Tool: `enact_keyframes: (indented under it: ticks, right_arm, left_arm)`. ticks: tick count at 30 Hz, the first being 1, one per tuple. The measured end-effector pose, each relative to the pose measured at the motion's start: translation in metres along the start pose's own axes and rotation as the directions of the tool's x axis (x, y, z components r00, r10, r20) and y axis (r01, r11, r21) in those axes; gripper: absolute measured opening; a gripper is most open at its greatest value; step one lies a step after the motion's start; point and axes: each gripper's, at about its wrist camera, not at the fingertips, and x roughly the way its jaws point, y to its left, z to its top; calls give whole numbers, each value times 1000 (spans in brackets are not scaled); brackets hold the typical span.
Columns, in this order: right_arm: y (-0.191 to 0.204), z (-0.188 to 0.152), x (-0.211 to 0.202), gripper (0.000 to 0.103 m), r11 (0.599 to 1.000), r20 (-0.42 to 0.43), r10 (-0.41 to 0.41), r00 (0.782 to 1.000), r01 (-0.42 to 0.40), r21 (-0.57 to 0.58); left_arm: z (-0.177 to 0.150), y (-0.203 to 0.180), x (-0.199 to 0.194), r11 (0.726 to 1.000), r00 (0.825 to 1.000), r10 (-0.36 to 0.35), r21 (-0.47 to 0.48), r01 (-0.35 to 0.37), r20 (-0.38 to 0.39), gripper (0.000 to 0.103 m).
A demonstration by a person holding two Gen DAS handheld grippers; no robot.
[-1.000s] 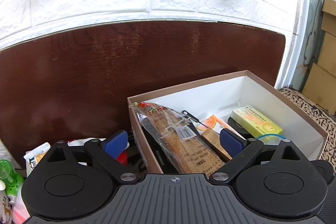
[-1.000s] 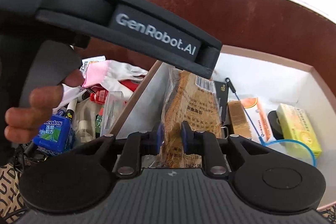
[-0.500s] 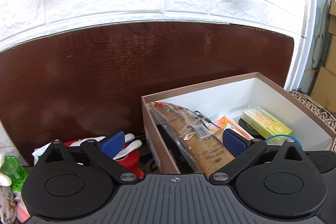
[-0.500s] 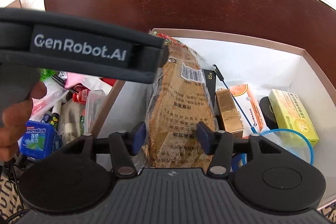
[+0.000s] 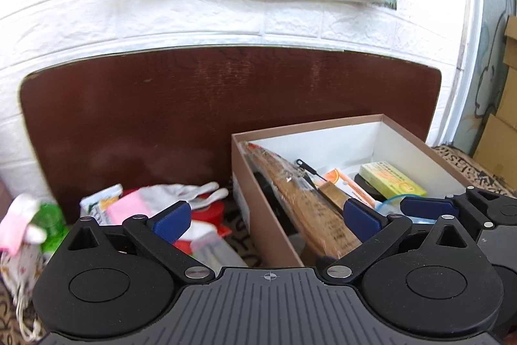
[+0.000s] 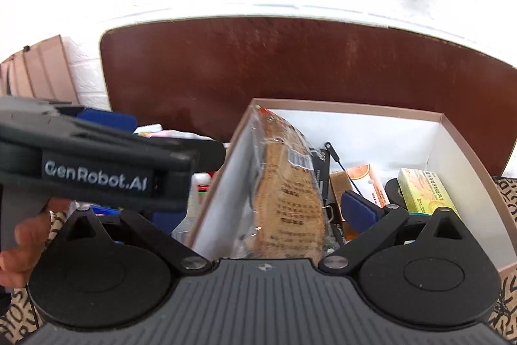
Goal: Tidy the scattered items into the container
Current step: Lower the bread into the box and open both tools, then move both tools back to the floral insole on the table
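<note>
Leftmost, in the left wrist view, a green bottle (image 5: pixel 53 217) and a floral drawstring pouch (image 5: pixel 19 261) are seen at the frame's edge. Next to them a loose pile is made up of a small snack packet (image 5: pixel 101 202), a pink cloth (image 5: pixel 124 209), a white glove (image 5: pixel 190 191) and a red lid (image 5: pixel 215 210). Above this pile the left gripper (image 5: pixel 263 217) is held with its blue pads spread wide and nothing caught between them.

Further right, the brown cardboard box (image 5: pixel 274 225) is set on the patterned surface, just in front of a dark wooden board (image 5: pixel 194 105). Inside it, against the left wall, a wrapped bread loaf (image 6: pixel 287 199) is laid lengthwise. Beside the loaf a black flat pack (image 6: pixel 321 173) is partly covered, and a thin black-tipped blue cord (image 6: pixel 339 162) is draped across a small brown carton (image 6: pixel 339 186) and an orange-and-white medicine box (image 6: pixel 371 183). At the far right end of the box a yellow-green medicine box (image 6: pixel 423 189) is rested on a black round object (image 6: pixel 392 193).

Over the near end of the box the right gripper (image 6: pixel 255 212) is held, likewise fully released, the loaf lying untouched below the gap. In the right wrist view the left gripper's body is seen at the left edge, clasped by the person's hand (image 6: pixel 22 241).
</note>
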Motion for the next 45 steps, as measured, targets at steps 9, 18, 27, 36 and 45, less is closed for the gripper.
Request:
enact_keyframes:
  ticks: [9, 18, 27, 36, 45]
  right_arm:
    - [32, -22, -53, 102, 1000, 42, 1, 999, 0, -25]
    - [59, -49, -89, 103, 999, 25, -3, 1000, 4, -49]
    - [81, -70, -103, 103, 999, -7, 23, 1000, -24, -47]
    - [101, -105, -103, 103, 998, -100, 50, 994, -54, -42]
    - [125, -142, -84, 102, 987, -227, 135, 964, -152, -58]
  left_arm:
    - [-35, 6, -49, 996, 997, 53, -62, -57, -59, 103]
    - [-73, 10, -86, 994, 993, 57, -84, -65, -99, 103]
    - [-97, 15, -102, 992, 987, 58, -99, -73, -148, 103]
    - [-133, 30, -102, 994, 978, 13, -100, -35, -207, 103]
    - [-157, 48, -62, 985, 943, -78, -168, 24, -324, 102]
